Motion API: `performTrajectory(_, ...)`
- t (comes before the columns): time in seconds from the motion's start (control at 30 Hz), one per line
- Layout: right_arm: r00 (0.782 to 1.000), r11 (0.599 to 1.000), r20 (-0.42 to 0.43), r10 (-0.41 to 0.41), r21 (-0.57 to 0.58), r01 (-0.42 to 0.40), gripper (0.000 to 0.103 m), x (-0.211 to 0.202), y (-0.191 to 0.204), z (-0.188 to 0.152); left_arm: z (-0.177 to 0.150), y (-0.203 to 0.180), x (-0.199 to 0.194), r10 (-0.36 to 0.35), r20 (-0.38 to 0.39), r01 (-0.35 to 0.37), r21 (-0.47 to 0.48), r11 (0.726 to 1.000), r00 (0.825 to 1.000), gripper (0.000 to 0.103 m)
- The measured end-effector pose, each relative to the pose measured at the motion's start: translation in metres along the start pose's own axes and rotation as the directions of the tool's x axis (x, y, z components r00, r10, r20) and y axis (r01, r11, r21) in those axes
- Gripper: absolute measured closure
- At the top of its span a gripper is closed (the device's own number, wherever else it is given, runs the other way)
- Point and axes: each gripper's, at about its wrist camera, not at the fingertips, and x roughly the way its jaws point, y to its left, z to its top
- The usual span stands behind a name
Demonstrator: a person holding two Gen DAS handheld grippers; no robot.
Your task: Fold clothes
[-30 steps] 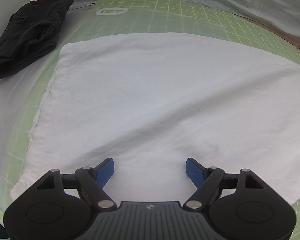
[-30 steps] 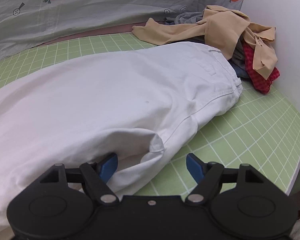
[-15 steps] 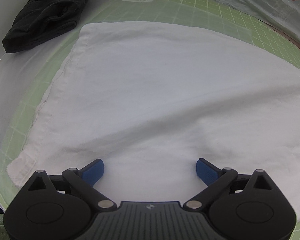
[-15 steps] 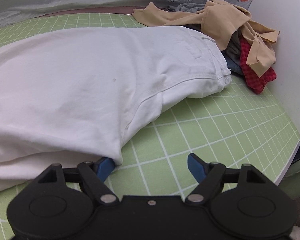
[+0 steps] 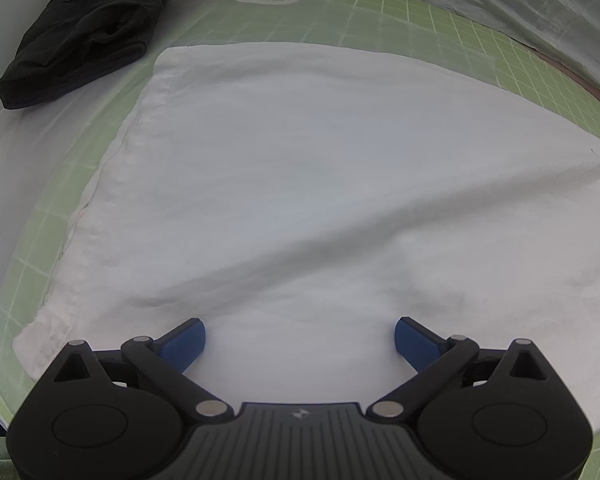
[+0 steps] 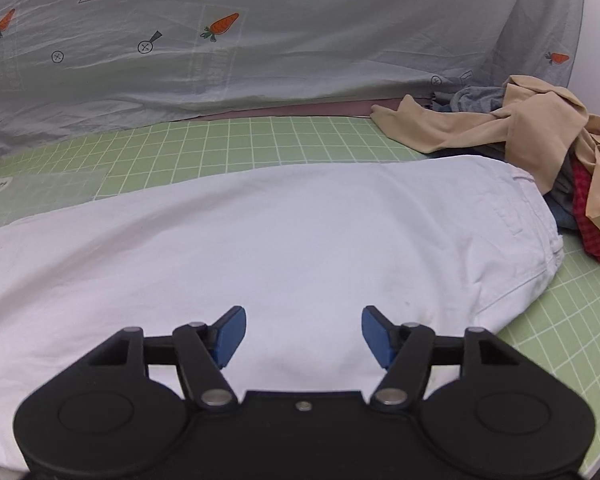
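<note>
White trousers (image 5: 300, 184) lie folded lengthwise across the green grid mat (image 5: 420, 8). Their leg hems are at the left in the left wrist view. Their waistband (image 6: 540, 236) is at the right in the right wrist view. My left gripper (image 5: 300, 340) hovers open over the leg end, nothing between its blue pads. My right gripper (image 6: 303, 330) is open above the trousers (image 6: 280, 240) near the seat, holding nothing.
A folded black garment (image 5: 84, 28) lies at the mat's far left corner. A pile of tan, grey and red clothes (image 6: 540, 148) sits at the far right, touching the waistband. A grey carrot-print sheet (image 6: 220, 40) hangs along the back. The mat's (image 6: 260, 140) right edge is near.
The right gripper rose from the trousers' near edge on the mat to above the cloth and tilted up. The left gripper shifted slightly; it stays open over the leg end.
</note>
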Motion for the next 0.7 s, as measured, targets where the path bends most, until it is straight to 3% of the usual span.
performTrajectory(0.1,0.995,0.998,-0.073,0.063,0.027,-0.062,0.055,0.027,0.015,-0.008,0.000,0.001,0.000,-0.008,-0.004,0.008,0.017,1.000,1.000,0.001)
performTrajectory(0.17,0.990,0.996,-0.116,0.083,0.031,-0.080,0.055,0.035,0.024,-0.018,0.001,0.003,0.000,-0.019,-0.007,0.019,0.026,0.999,1.000,0.001)
performTrajectory(0.43,0.985,0.990,-0.149,0.083,-0.097,-0.098,0.052,-0.002,0.032,-0.073,-0.004,0.011,-0.001,-0.041,0.006,0.041,0.012,0.999,0.999,0.000)
performTrajectory(0.63,0.985,0.996,-0.160,0.072,-0.035,-0.078,0.042,-0.006,0.024,-0.083,-0.010,0.015,-0.002,-0.055,0.020,0.054,0.016,0.998,0.998,0.000)
performTrajectory(0.7,0.984,0.997,-0.164,0.068,-0.015,-0.072,0.029,-0.007,0.022,-0.086,-0.012,0.019,-0.005,-0.063,0.027,0.063,0.007,0.998,0.998,0.000)
